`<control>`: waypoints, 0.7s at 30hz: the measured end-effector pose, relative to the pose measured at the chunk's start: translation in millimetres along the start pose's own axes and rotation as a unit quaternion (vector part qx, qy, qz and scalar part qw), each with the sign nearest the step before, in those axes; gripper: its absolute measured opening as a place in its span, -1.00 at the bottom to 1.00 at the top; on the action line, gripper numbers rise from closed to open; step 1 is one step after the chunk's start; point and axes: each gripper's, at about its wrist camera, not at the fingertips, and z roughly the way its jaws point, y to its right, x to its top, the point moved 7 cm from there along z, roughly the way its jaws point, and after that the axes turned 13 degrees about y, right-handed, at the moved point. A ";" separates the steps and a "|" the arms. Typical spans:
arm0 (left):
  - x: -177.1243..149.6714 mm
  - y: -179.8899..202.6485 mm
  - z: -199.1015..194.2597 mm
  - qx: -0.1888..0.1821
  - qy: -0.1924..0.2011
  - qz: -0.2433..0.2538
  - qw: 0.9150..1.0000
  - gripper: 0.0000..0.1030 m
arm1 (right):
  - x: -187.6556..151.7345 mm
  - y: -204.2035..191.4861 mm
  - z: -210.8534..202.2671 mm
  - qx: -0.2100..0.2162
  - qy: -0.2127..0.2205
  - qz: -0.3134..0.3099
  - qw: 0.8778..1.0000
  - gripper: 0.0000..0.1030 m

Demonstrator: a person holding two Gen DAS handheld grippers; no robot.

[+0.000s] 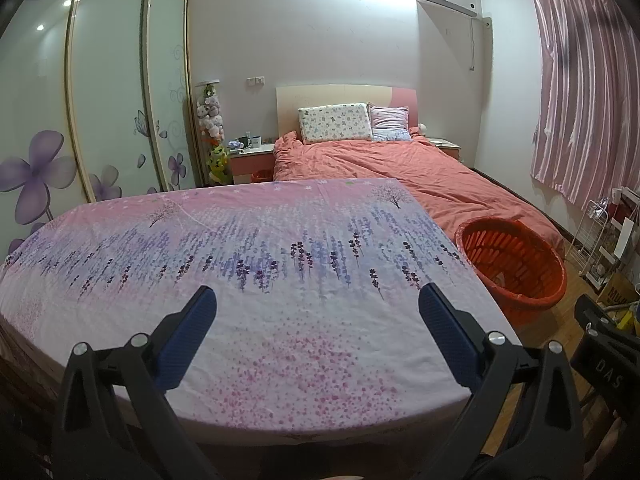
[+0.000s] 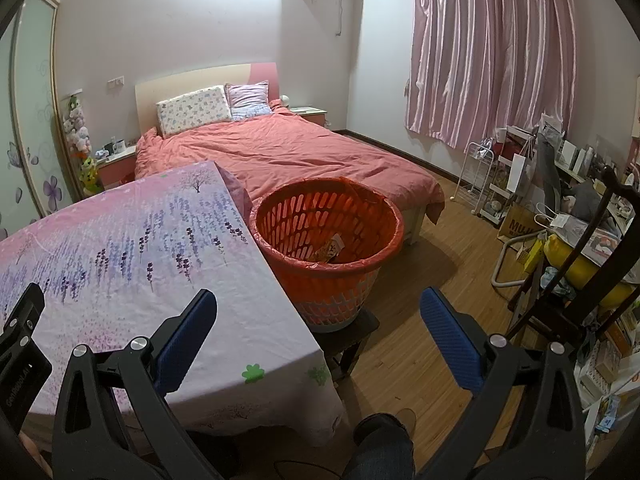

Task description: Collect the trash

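Left gripper [image 1: 316, 300] nearest the lens in the left wrist view, blue pads spread wide apart, nothing between them, hanging over the near half of the table [image 1: 280, 360]. The table wears a pink-and-lilac lavender-print cloth; its top shows no loose items. Right gripper [image 2: 318, 304] likewise wide apart and empty, one pad over the table's right edge, the other over the wood floor [image 2: 420, 320]. Its black body shows at 3 o'clock low in the left view.

Trash basket [image 2: 320, 280]: round, slotted, lined with an orange bag, at 12 o'clock from the right gripper and about 2 o'clock from the left one, just beside the table's right edge. It sits on a dark low stool [image 2: 356, 332]. Inside, a crumpled wrapper [image 2: 332, 249] lies against the far-right bottom; type cannot be read.

Behind, at 12 o'clock, bed [image 2: 280, 156] with a salmon duvet and two pillows against the headboard. Pink curtain [image 2: 492, 52] at 1–2 o'clock. Cluttered racks and bags [image 2: 520, 208] along the wall at 3 o'clock. A person's dark trouser leg and shoe [image 2: 384, 440] at 6 o'clock in the right wrist view.
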 end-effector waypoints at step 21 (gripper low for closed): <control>-1.1 2.1 -0.1 -0.001 -0.001 -0.001 1.000 0.92 | 0.0 0.4 0.2 0.000 -0.001 0.001 1.000 0.95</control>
